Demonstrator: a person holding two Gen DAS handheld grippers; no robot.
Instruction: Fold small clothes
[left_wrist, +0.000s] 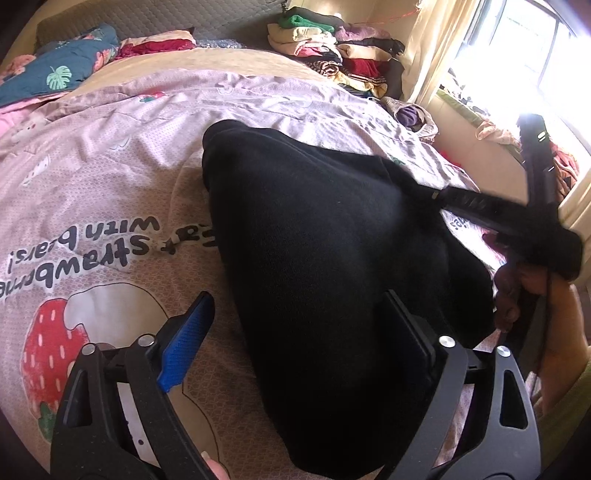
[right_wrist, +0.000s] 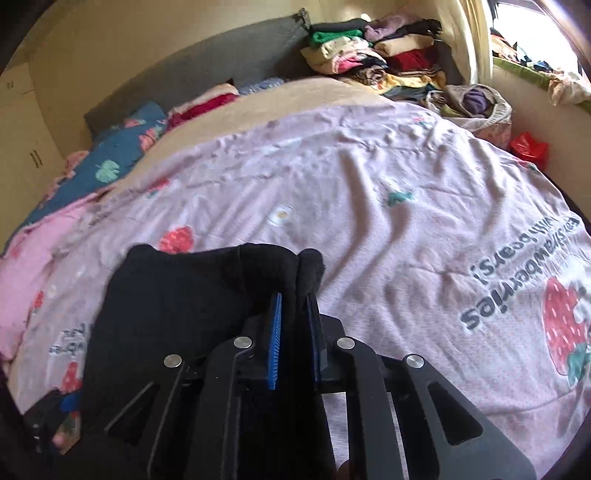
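Here the black garment (left_wrist: 332, 277) lies on the bed, spread over a pink strawberry-print duvet (left_wrist: 110, 177) that carries upside-down lettering about strawberries and bears. In the left wrist view the garment fills the middle of the frame, a thick dark mass with a rounded far end toward the headboard.

The left tongs (left_wrist: 295, 332) stand wide apart: the blue-padded finger (left_wrist: 186, 339) hangs over the bare duvet just beside the cloth, while the other finger is over or against the black fabric. Whether it presses into the cloth cannot be told, black against black.

The right tongs (right_wrist: 295, 332) are drawn narrow, pinching a fold of the black garment (right_wrist: 177, 302) between the blue pads (right_wrist: 275, 339). A bunched edge of the cloth rises just beyond the tips. From the left wrist camera the right tongs (left_wrist: 439, 195) appear at the right edge, blurred, with their fingers reaching into the garment's side and the person's hand (left_wrist: 554, 306) behind them.

At the far corner of the bed sits a pile of folded clothes (right_wrist: 376, 55) in green, cream, red and dark colours, near the curtain and the bright window (left_wrist: 524, 59). A blue floral pillow (right_wrist: 118, 155) lies along the other side by the grey headboard (right_wrist: 207, 66). A red plastic bag (right_wrist: 528, 147) sits beyond the bed's edge, below the window sill.
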